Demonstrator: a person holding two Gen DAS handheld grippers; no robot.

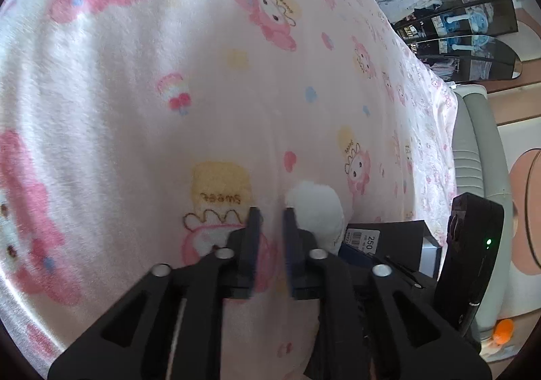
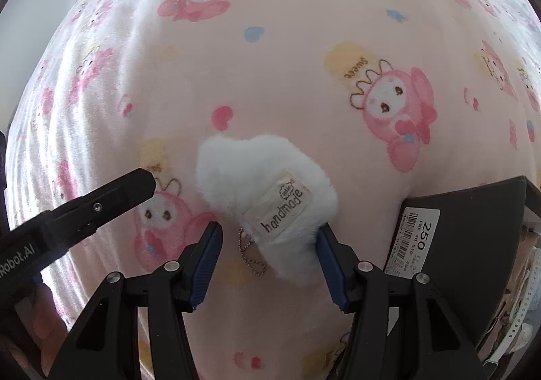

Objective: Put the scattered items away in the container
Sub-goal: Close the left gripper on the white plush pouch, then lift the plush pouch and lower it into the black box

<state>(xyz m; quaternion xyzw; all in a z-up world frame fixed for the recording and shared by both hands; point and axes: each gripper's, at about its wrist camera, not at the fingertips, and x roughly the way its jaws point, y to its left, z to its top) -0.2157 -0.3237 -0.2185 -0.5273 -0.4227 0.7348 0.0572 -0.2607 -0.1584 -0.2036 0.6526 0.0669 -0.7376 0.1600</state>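
A white fluffy plush charm [image 2: 267,190] with a "handmade" label and a small bead chain lies on the pink cartoon blanket [image 2: 304,75]. My right gripper [image 2: 267,231] is open, its blue pads on either side of the charm's near end, the right pad touching the fur. A dark box [image 2: 473,244] with a "250" barcode label sits at the right, its lid open. In the left wrist view the charm [image 1: 314,211] lies just right of my left gripper [image 1: 272,211], whose jaws are nearly closed and empty. The left gripper also shows in the right wrist view [image 2: 135,187].
The box [image 1: 389,238] sits at the bed's right edge in the left wrist view. Beyond the edge are a grey bed frame [image 1: 473,150], a dark device with a green light [image 1: 473,244] and mirrored shelves [image 1: 456,25].
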